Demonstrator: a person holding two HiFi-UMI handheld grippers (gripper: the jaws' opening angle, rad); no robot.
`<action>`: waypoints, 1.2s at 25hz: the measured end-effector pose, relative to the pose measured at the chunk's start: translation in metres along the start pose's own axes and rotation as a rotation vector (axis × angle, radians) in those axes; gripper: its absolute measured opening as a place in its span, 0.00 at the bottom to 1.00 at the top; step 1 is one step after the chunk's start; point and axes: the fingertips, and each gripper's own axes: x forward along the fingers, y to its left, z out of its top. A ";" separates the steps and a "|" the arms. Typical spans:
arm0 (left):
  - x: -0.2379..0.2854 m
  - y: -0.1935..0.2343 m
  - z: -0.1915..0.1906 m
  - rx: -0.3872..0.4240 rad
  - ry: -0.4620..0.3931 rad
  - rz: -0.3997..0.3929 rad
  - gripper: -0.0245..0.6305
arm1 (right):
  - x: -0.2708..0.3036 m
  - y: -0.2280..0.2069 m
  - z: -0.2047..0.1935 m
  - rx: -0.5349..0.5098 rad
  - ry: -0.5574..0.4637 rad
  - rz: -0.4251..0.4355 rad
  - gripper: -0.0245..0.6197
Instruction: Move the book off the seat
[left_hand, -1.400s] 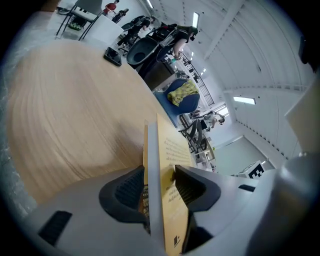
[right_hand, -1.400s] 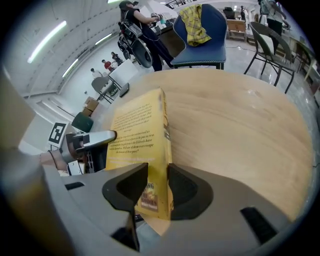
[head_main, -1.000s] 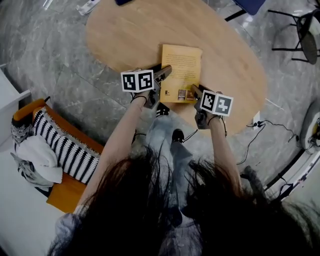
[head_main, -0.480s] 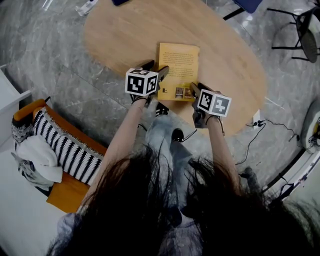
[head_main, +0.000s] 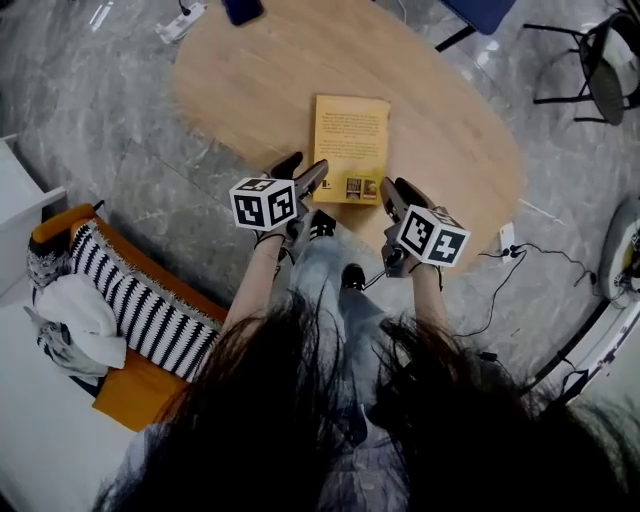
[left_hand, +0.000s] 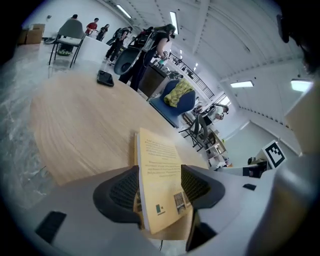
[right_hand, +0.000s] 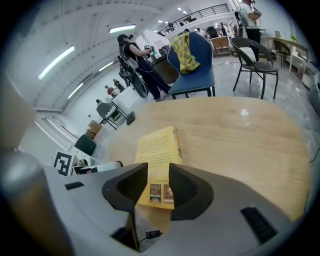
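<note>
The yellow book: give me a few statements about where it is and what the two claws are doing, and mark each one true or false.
1. The book lies flat on the wooden table. True.
2. The left claw is clamped on the book. False: its jaws have just been opening and stand wide apart, and the book lies on the table beyond them.
3. A striped cushion lies on the orange seat. True.
4. The book rests on the orange seat. False: it is on the table, apart from the seat.
5. The right claw holds nothing. True.
</note>
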 end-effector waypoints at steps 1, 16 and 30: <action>-0.006 -0.007 -0.001 -0.007 -0.005 -0.008 0.44 | -0.007 0.007 0.001 -0.004 -0.010 0.009 0.25; -0.123 -0.124 0.053 0.112 -0.047 -0.138 0.44 | -0.121 0.135 0.027 -0.108 -0.068 0.130 0.20; -0.207 -0.180 0.039 0.186 -0.040 -0.206 0.38 | -0.203 0.163 0.031 -0.120 -0.117 0.121 0.18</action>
